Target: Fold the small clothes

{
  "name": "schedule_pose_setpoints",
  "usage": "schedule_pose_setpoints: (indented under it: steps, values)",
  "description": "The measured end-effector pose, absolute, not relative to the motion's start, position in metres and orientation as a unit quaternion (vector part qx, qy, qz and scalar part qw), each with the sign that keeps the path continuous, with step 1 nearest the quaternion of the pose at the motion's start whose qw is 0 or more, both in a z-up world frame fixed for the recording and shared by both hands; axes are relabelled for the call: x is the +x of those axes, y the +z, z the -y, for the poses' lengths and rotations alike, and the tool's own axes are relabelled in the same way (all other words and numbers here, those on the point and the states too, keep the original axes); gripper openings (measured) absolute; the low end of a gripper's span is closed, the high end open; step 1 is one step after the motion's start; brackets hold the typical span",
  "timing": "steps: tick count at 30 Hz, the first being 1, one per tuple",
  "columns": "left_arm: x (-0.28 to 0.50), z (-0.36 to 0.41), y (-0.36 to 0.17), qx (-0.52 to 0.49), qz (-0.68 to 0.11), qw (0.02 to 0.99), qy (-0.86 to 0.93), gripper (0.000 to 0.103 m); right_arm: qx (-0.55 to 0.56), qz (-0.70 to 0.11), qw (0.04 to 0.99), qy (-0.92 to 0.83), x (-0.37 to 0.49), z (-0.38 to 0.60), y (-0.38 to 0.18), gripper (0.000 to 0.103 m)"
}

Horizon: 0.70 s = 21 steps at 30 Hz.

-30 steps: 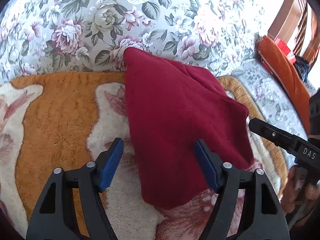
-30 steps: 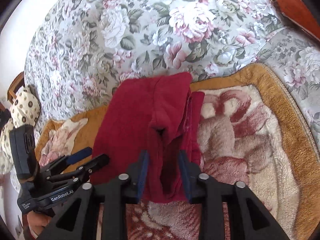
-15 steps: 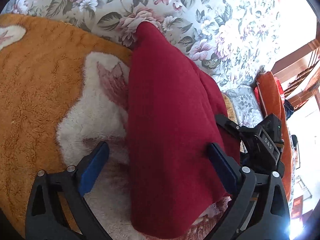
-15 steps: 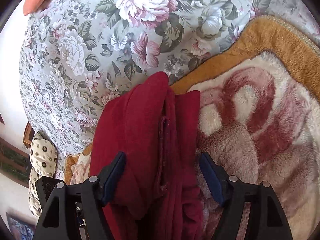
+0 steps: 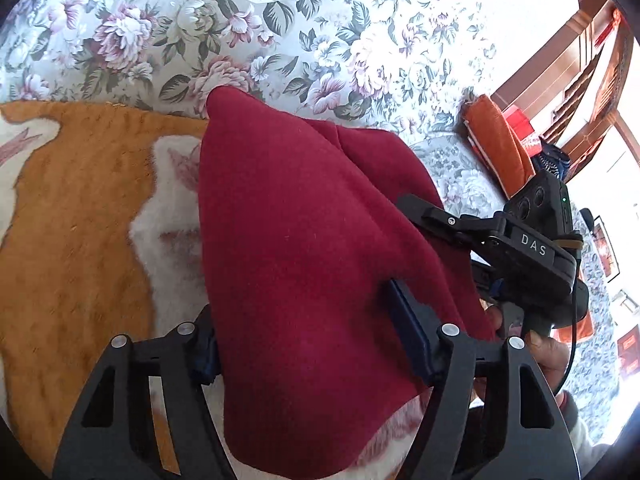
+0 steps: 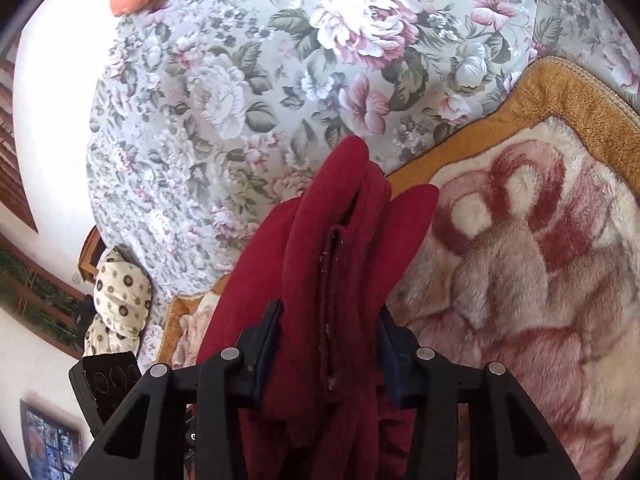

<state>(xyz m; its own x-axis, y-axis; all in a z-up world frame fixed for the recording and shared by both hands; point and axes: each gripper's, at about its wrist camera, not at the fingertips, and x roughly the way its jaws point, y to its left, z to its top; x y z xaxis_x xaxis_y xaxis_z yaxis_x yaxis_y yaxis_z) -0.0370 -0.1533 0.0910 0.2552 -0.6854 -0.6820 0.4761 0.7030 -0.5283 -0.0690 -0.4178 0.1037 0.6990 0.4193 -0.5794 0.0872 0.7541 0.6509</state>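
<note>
A dark red garment lies folded on a plush orange and cream blanket. In the left wrist view it drapes over and between the blue pads of my left gripper, whose jaws stand wide apart. My right gripper has its jaws partly closed around the bunched red garment, with a seam edge showing between them. The right gripper body shows at the garment's right side in the left wrist view.
A floral bedspread lies beyond the blanket. An orange cushion and wooden furniture stand at the right. A patterned cream pillow lies at the left in the right wrist view.
The right gripper opened wide, then narrowed again around the bunched garment. The left gripper shifted in over the garment, which now covers more of its jaw gap.
</note>
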Motion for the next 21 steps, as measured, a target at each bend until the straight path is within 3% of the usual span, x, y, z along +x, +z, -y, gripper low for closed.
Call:
schedule_pose_setpoints:
  steps: [7, 12, 17, 21]
  values:
    - [-0.100, 0.121, 0.063, -0.047, -0.535, 0.796, -0.279, 0.070, 0.284, -0.462, 0.836, 0.087, -0.092, 0.383, 0.063, 0.049]
    - [-0.113, 0.093, 0.098, -0.064, -0.489, 0.838, -0.234, 0.070, 0.248, -0.391, 0.884, 0.063, -0.138, 0.387, 0.112, 0.049]
    - [-0.105, 0.108, 0.114, -0.046, -0.475, 0.852, -0.217, 0.071, 0.169, -0.371, 0.908, 0.097, -0.147, 0.351, 0.150, 0.038]
    - [-0.093, 0.128, 0.108, -0.018, -0.470, 0.858, -0.204, 0.071, 0.130, -0.398, 0.904, 0.093, -0.131, 0.330, 0.132, 0.035]
